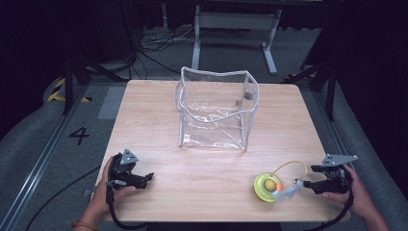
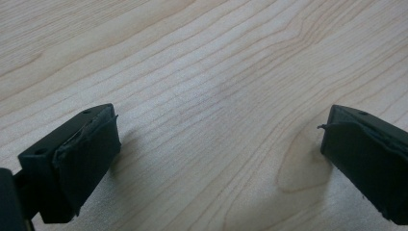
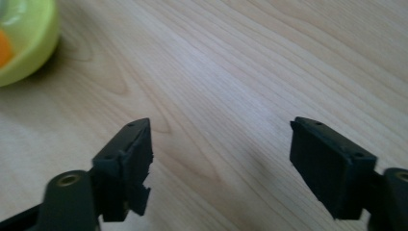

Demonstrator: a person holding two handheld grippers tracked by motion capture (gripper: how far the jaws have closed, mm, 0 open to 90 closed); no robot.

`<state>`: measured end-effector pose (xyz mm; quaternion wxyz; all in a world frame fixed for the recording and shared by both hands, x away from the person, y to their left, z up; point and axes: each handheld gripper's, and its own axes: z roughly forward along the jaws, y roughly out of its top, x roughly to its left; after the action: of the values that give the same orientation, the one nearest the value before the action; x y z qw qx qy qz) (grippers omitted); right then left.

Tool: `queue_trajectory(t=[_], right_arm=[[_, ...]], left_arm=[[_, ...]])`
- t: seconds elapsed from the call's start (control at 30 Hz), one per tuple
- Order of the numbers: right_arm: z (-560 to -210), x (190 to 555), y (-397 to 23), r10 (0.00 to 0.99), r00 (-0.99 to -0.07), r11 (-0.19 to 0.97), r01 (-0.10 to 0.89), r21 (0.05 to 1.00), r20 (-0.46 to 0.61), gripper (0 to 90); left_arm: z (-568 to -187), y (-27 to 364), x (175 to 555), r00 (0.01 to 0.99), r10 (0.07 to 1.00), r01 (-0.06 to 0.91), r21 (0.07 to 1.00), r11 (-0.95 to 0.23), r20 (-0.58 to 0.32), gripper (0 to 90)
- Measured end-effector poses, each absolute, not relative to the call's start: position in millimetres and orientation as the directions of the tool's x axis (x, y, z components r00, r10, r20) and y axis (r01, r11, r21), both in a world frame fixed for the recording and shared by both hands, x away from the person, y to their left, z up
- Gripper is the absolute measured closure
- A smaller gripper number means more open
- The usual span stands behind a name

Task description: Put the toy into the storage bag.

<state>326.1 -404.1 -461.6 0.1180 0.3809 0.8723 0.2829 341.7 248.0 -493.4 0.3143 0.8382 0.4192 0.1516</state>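
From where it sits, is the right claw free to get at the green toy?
Probably yes. The right claw stands open just beside the green toy on the table, with bare wood between its jaws in the right gripper view and nothing blocking the way.

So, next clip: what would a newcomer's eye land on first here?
The clear plastic bag standing open at the middle of the wooden table. Then the lime-green round toy with its yellow cord near the front right edge, beside the open right gripper. The left gripper rests open at front left.
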Motion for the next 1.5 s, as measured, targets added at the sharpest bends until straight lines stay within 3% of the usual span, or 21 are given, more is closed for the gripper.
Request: queue_trajectory(t=[0.6, 0.97, 1.27, 1.5], right_arm=[[-392.1, 320.3, -339.5, 0.559, -0.827, 0.696, 0.422, 0.581, -0.069, 25.5], [-360.6, 326.4, -315.4, 0.494, -0.861, 0.746, 0.348, 0.567, -0.122, 30.0], [-341.3, 328.7, -291.9, 0.412, -0.9, 0.794, 0.278, 0.541, -0.141, 49.7], [-336.2, 333.2, -284.1, 0.401, -0.904, 0.821, 0.282, 0.497, -0.15, 75.4]], left_arm=[[-493.5, 248.0, 340.3, 0.598, 0.801, 0.616, 0.651, -0.443, -0.022, 0.4], [-493.5, 248.0, 340.3, 0.598, 0.801, 0.617, 0.651, -0.442, -0.022, 0.4], [-493.4, 248.1, 340.3, 0.598, 0.801, 0.617, 0.65, -0.444, -0.021, 0.4], [-493.2, 248.1, 340.3, 0.598, 0.801, 0.618, 0.648, -0.445, -0.02, 0.4]])
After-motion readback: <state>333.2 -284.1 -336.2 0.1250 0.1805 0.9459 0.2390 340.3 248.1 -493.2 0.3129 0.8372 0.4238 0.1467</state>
